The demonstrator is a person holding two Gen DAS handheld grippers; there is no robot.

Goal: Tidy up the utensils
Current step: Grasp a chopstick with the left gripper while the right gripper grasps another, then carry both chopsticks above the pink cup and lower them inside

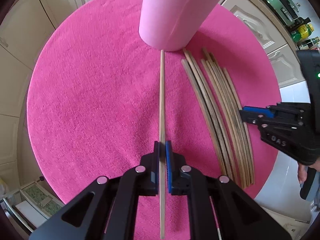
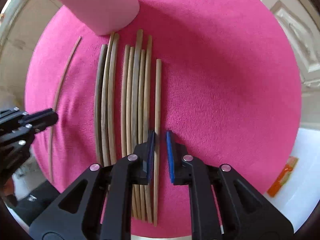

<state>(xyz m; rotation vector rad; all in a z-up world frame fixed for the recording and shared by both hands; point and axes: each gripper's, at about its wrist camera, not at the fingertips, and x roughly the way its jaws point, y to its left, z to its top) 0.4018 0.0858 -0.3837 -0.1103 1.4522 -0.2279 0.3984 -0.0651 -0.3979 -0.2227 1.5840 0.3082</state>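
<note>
My left gripper [image 1: 162,147] is clamped on one chopstick [image 1: 162,100], whose far tip reaches the foot of the pink cup [image 1: 170,16]. The cup's rim is cut off at the top of both views, so I can't see its inside. My right gripper [image 2: 160,138] is nearly closed around the outermost stick [image 2: 158,100] of the pile [image 2: 128,100] on the pink mat [image 2: 220,80]; only its left pad seems to touch, a gap showing on the right. The near stick ends hide under my fingers [image 2: 171,156].
</note>
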